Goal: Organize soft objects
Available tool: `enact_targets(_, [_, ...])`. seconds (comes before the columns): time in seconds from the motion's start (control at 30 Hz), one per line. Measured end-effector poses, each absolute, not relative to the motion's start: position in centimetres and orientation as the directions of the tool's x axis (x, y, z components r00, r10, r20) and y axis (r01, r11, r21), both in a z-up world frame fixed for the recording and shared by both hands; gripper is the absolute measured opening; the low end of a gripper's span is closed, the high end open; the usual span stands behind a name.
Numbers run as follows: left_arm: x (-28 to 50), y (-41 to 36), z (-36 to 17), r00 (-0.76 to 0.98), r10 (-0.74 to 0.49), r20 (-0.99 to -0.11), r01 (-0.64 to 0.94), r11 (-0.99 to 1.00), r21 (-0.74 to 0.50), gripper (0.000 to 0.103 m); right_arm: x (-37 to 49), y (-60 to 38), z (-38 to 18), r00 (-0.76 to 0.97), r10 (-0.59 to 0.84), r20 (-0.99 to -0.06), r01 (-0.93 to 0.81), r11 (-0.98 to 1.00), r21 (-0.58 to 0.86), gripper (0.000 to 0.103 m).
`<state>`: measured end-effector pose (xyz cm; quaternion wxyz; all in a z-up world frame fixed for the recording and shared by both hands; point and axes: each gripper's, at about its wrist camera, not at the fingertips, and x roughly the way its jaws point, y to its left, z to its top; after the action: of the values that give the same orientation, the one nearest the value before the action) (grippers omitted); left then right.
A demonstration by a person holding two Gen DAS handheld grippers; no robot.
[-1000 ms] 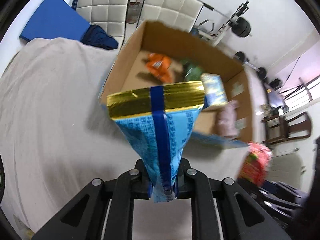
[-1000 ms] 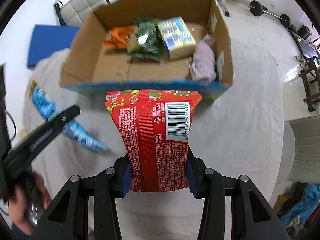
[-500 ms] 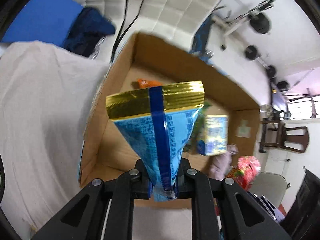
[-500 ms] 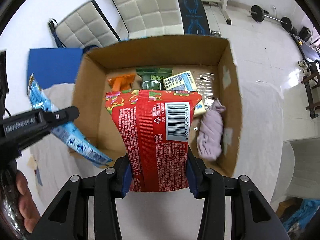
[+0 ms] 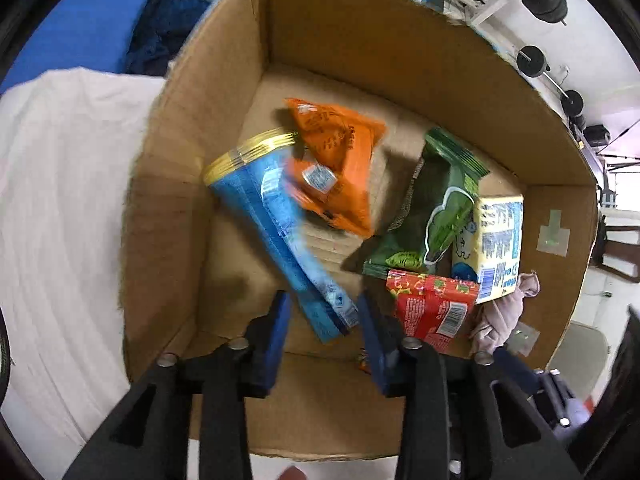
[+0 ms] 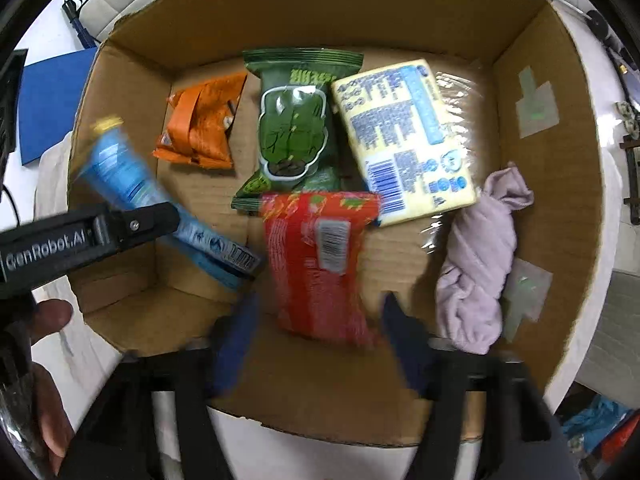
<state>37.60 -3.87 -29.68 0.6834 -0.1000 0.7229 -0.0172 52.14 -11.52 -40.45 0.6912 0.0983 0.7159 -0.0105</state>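
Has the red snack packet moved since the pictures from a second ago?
Yes. The red snack packet was clamped in the right hand-held gripper short of the cardboard box; now it is inside the box, the jaws open, below the green packet.

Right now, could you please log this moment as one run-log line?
left gripper: open | right gripper: open | blue packet, red packet: released over box

Left tongs (image 5: 322, 312): black angular arms, round silver screws, blue pads on the inner faces.
Right tongs (image 6: 316, 328): black arms with dark blue pads, blurred.
Marking: white "GenRobot.AI" lettering is seen on the left arm's side.
Left hand (image 6: 36, 380): bare skin.
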Motion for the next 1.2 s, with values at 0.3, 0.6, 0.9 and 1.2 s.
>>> enact_targets(0.3, [34.8, -5.6, -26.0, 0.105, -0.042, -0.994, -0.006, 0.999, -0.043, 0.085, 50.4, -13.2, -37.6, 0.085, 0.015, -0.996, 0.186, 0.982, 0.031, 0.103])
enact_targets(0.6, [31.2, -5.5, -23.5, 0.204, -0.022, -0.979, 0.014, 1.0, -0.019, 0.098, 46.7, -14.9, -34.9, 0.155, -0.043, -0.987, 0.247, 0.969, -0.003, 0.103])
enact_targets(0.9, [27.8, -5.2, -19.7, 0.272, -0.029, -0.962, 0.021, 0.999, -0.024, 0.098, 43.1, -15.1, -31.3, 0.211, -0.058, -0.976, 0.26, 0.966, -0.001, 0.103])
enact_targets(1.2, [21.2, -6.1, -12.6, 0.37, -0.04, -0.928, 0.046, 0.999, -0.025, 0.098, 37.1, -13.8, -23.9, 0.333, -0.074, -0.94, 0.24, 0.971, 0.009, 0.103])
